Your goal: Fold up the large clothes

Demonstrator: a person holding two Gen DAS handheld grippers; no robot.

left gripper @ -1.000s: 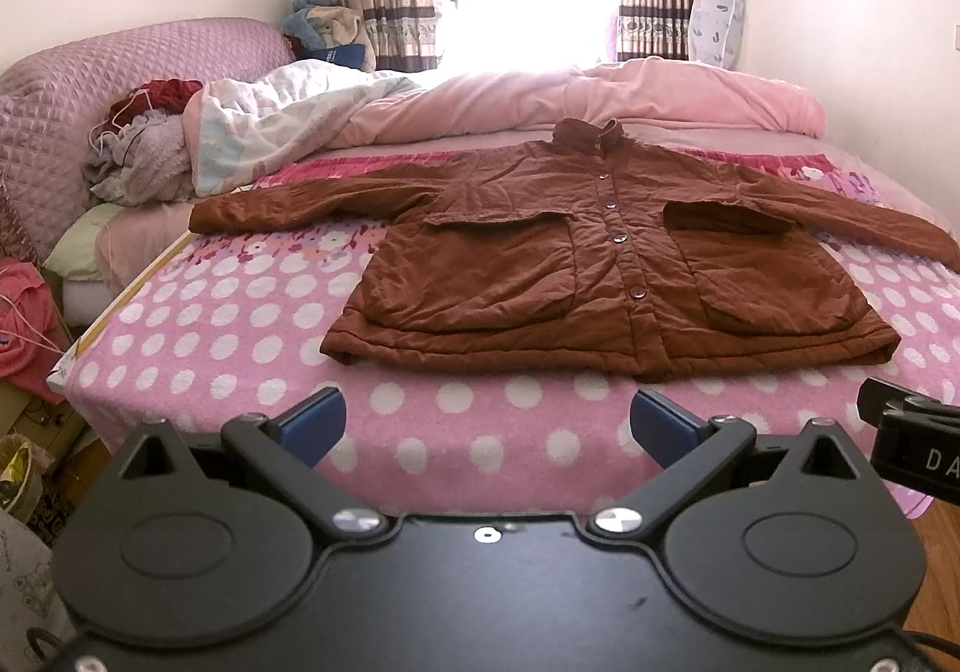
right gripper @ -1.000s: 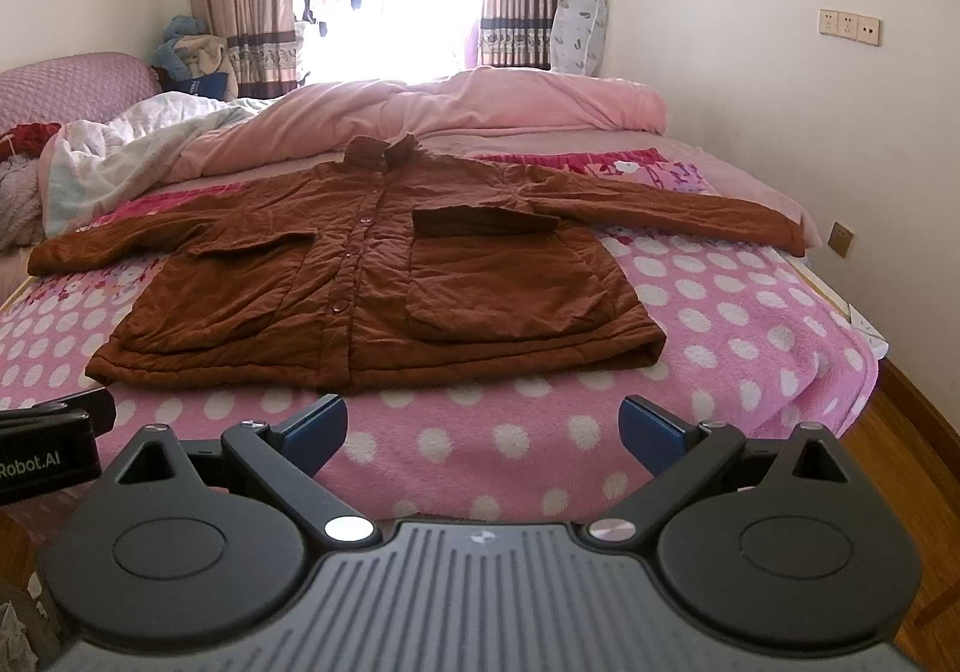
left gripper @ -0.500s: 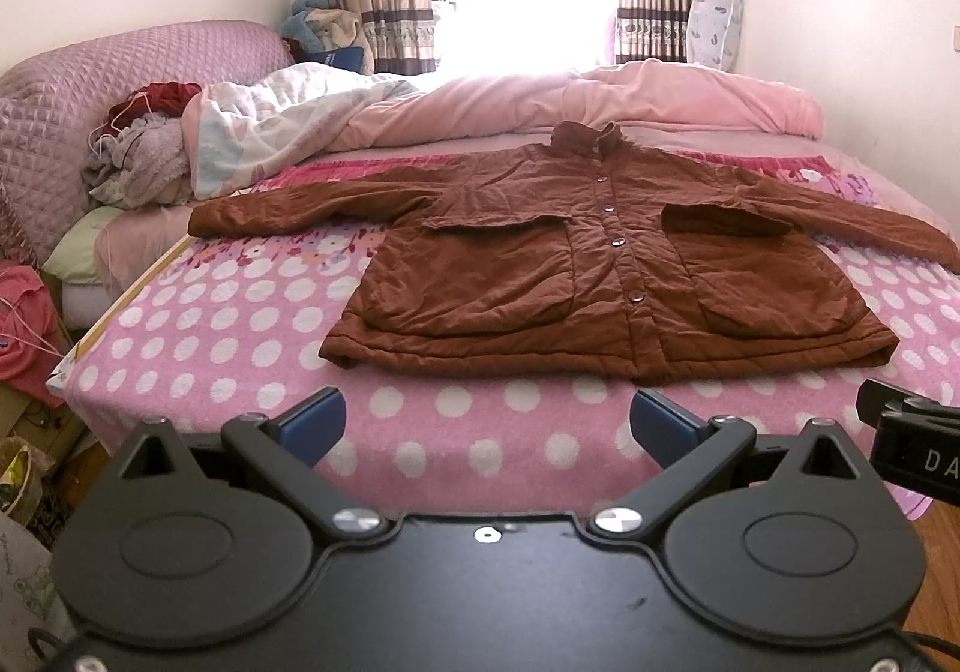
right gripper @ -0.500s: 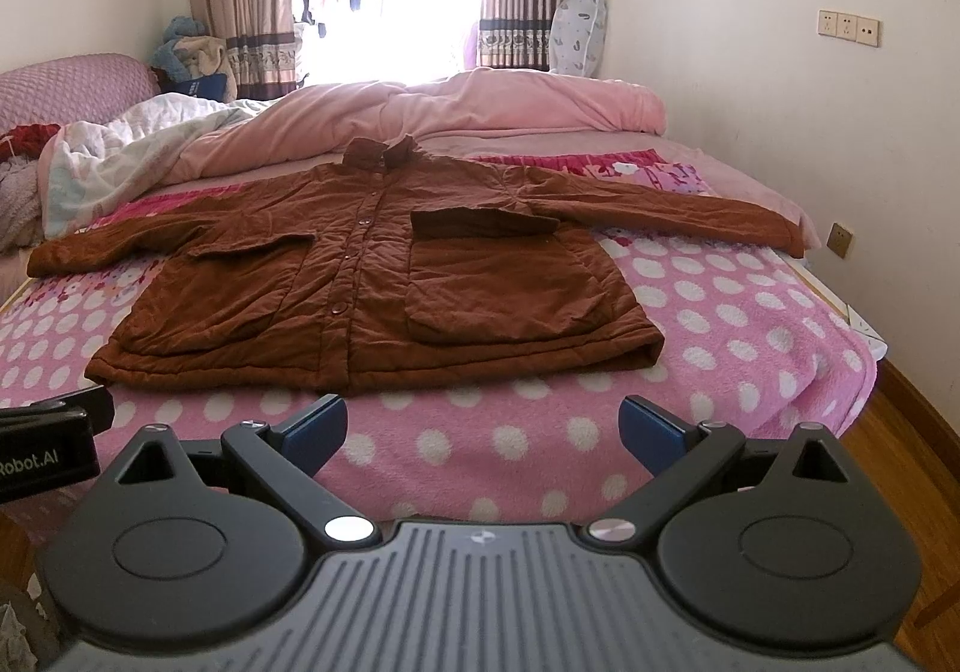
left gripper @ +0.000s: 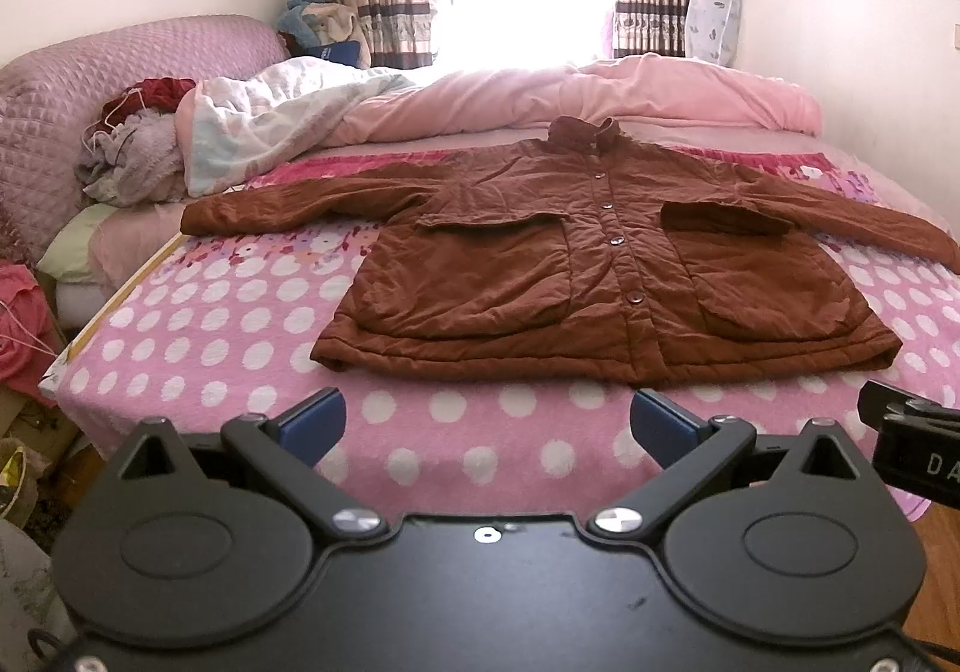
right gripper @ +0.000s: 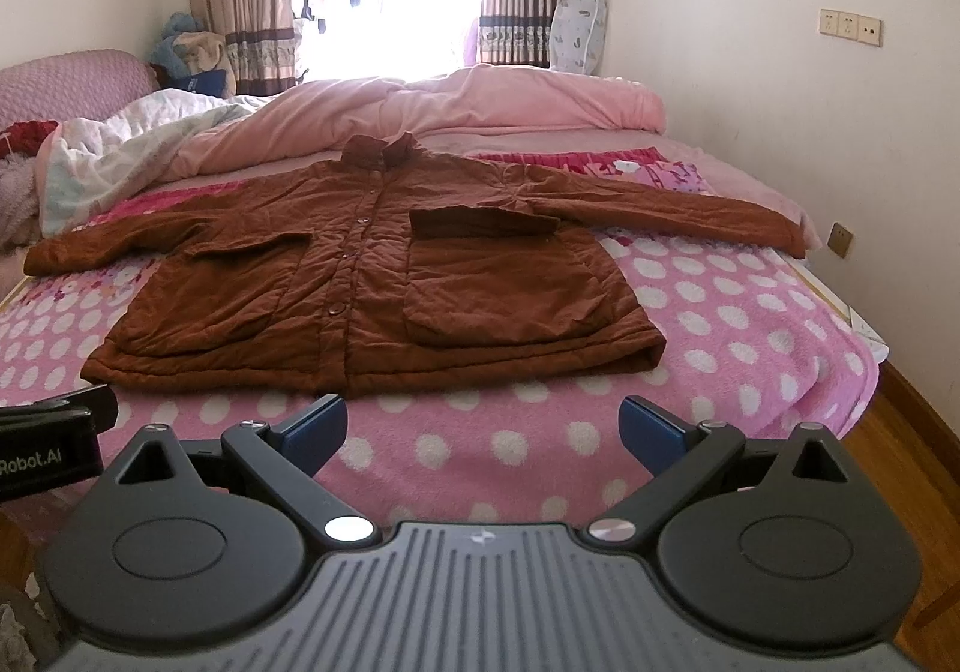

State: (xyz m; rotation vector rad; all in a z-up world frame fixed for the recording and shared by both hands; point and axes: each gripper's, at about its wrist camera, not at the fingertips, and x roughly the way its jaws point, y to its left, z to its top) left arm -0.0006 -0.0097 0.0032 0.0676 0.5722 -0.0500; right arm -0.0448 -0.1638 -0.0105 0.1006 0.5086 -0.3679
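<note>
We have moved a tiny bit closer to the brown coat (left gripper: 606, 270), which lies flat (buttoned, sleeves out) on the dotted pink blanket (left gripper: 240, 330). Our left gripper (left gripper: 487, 420) and right gripper (right gripper: 483, 423) hover level, fingers wide, holding nothing.

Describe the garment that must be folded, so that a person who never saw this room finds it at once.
Look at the bed with the pink polka-dot blanket. The brown jacket lies flat on it, buttoned, sleeves spread to both sides. It is the only brown piece; the pink quilt and the crumpled clothes pile lie behind it.
</note>
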